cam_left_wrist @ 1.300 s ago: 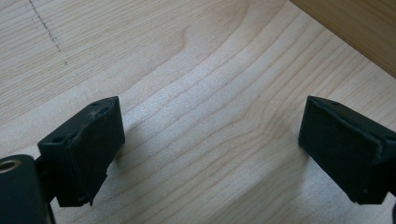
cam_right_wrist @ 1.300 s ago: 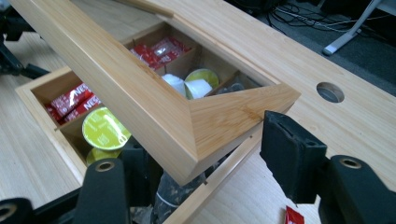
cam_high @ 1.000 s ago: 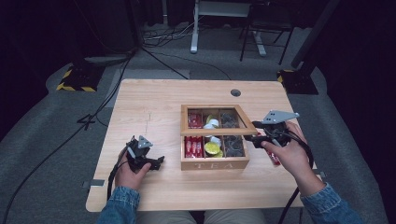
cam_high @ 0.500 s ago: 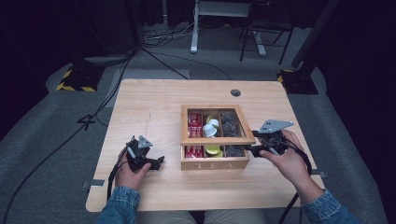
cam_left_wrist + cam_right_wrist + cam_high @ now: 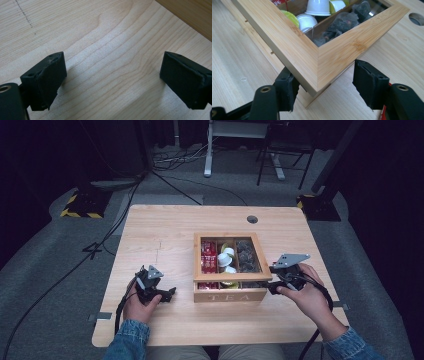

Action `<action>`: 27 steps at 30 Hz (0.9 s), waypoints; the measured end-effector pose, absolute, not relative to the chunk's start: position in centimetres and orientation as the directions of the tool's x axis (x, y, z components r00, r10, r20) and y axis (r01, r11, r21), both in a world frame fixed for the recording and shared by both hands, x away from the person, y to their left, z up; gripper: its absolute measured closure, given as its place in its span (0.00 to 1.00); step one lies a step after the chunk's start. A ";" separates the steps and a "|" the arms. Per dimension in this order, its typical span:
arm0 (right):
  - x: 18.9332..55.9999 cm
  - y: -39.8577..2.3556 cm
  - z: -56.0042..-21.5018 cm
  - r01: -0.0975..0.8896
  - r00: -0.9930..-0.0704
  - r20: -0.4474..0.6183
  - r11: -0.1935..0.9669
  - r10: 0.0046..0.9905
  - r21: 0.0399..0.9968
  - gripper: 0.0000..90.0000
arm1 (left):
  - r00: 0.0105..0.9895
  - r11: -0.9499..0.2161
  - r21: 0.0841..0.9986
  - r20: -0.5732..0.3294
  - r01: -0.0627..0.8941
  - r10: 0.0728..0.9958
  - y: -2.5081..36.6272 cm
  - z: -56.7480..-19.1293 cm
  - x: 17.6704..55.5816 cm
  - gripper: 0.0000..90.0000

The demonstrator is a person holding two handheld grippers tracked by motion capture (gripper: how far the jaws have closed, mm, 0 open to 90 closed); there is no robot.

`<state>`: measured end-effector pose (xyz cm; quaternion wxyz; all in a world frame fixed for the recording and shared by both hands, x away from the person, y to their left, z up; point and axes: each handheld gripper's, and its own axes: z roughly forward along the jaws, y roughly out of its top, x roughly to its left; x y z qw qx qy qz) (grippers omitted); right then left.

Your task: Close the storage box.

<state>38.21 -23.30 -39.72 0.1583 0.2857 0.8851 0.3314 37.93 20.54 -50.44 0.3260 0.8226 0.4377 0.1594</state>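
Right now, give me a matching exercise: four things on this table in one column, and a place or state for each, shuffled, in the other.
Things:
1. left gripper
2. right gripper
3. tea box
4. white pods

Places or states:
A. lid closed, TEA on its front
B. jaws either side of the lid's near corner
C. in the box's middle compartment
D. open over bare wood, left of the box

Pairs: 1-D, 2-B, 3-A, 4-C
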 end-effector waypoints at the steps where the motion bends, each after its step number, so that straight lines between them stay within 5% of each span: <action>1: 38.2 -23.3 -39.7 0.401 -0.787 -0.091 0.617 0.611 0.677 0.43 | 0.566 -0.404 0.676 -0.023 0.616 0.824 20.5 -50.4 37.9 0.08; 27: 38.0 -23.1 -41.8 0.448 -0.825 -0.047 0.701 0.564 0.555 0.41 | 0.565 -0.404 0.676 -0.023 0.617 0.825 20.5 -50.4 37.9 0.08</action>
